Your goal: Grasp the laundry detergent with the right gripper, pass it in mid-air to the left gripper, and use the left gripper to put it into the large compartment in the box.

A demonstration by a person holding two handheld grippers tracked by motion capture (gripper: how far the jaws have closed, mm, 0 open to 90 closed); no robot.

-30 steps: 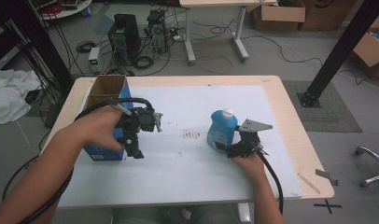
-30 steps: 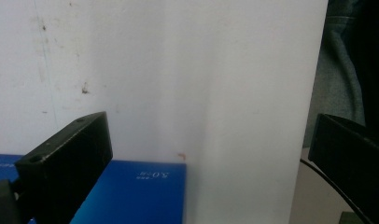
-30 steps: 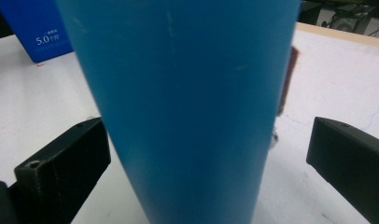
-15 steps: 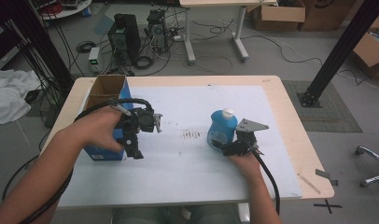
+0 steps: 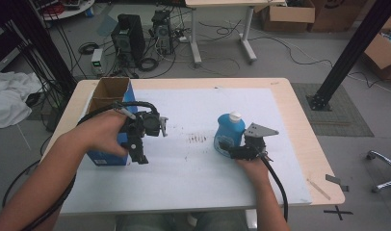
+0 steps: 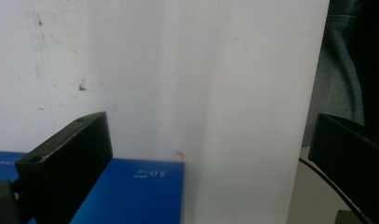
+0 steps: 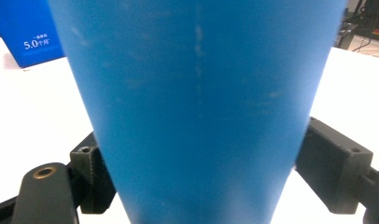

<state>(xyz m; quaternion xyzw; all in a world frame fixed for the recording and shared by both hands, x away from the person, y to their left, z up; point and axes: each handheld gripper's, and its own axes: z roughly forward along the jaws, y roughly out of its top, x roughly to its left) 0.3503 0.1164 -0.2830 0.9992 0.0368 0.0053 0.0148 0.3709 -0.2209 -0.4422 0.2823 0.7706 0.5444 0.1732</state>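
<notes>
A: Two grippers on the table. Right gripper (image 5: 235, 150) sits right of centre in the high view, jaws on either side of the blue bottle (image 5: 228, 133). In the right gripper view the bottle body (image 7: 197, 112) stands between both jaws, upright, long axis vertical, white cap on top.

B: Pinched or just bracketed?

A: Jaws look pressed to its sides low down; I judge it gripped, though contact on the right side of that view is hard to confirm.

B: Left one?

A: Left gripper (image 5: 139, 153) is at centre left, jaws spread wide and empty, pointing down toward the near table edge. Left gripper view shows white table cover (image 6: 178, 70) between the jaws, with the blue carton (image 6: 131, 191) at the lower left edge.

B: Carton's place?

A: Left side of the high view, blue carton (image 5: 105, 156) open-topped, touching or just beside the left hand (image 5: 104, 132). Bottle lies well apart, to its right; right hand is clearly nearer the bottle.
</notes>
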